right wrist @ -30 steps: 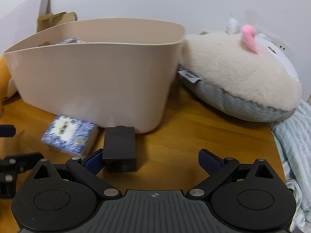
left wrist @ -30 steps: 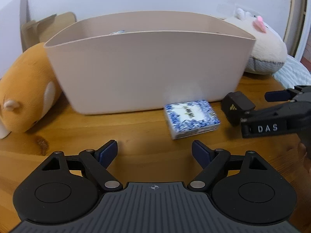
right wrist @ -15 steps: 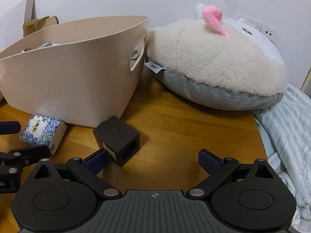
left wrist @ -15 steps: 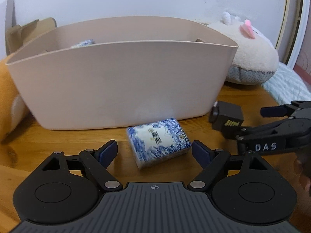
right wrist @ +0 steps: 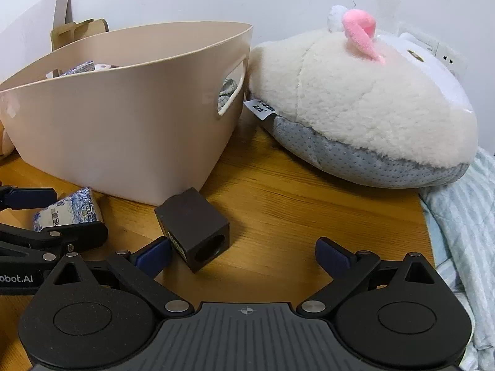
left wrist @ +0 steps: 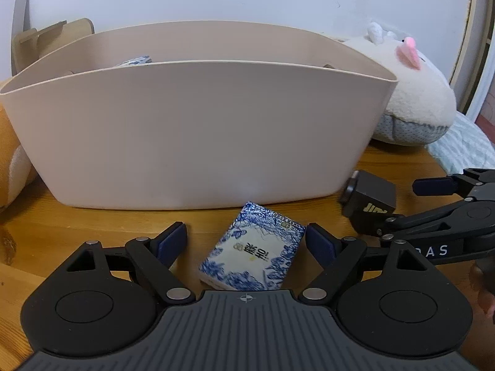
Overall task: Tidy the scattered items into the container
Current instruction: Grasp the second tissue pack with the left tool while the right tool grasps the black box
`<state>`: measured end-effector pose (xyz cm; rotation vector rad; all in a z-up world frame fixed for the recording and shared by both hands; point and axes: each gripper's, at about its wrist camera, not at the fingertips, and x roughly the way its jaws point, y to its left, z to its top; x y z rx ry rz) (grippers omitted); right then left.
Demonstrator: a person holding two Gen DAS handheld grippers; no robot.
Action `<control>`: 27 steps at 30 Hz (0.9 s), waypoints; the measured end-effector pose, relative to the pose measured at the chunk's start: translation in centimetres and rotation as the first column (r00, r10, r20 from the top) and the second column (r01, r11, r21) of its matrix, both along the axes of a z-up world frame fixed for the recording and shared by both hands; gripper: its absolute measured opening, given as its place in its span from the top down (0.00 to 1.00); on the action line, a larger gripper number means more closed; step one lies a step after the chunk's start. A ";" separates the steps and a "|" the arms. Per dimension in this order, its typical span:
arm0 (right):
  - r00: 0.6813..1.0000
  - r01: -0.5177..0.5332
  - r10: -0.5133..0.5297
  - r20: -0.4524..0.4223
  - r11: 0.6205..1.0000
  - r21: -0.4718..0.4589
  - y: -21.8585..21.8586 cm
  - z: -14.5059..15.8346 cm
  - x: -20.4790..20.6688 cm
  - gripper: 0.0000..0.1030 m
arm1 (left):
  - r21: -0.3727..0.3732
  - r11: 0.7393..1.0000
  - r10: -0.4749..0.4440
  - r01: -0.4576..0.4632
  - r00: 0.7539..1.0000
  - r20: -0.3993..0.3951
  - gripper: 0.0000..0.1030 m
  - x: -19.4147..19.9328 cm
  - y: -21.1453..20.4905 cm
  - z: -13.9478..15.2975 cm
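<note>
Home, likely a bedroom. Wooden tabletop (right wrist: 294, 198) against a white wall with a wall socket (right wrist: 445, 52). White plush (right wrist: 355, 99) at the tabletop's back right edge, orange plush (left wrist: 12, 160) at the left edge, striped bedding (right wrist: 464, 216) just past the right edge.

A cream plush toy (right wrist: 355, 92) with a pink ear and grey underside rests on the wooden desk (right wrist: 294, 204) against a white wall; an orange plush (left wrist: 12, 167) lies opposite, striped bedding (right wrist: 464, 216) alongside.
</note>
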<state>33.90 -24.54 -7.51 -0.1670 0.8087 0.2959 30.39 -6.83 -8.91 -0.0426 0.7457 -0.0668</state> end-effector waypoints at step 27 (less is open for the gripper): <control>1.000 -0.022 0.022 0.012 0.999 0.026 0.9 0.9 -1.3 0.72 | -0.008 0.998 0.058 -0.058 0.998 -0.006 0.55 -1.6 1.2 0.8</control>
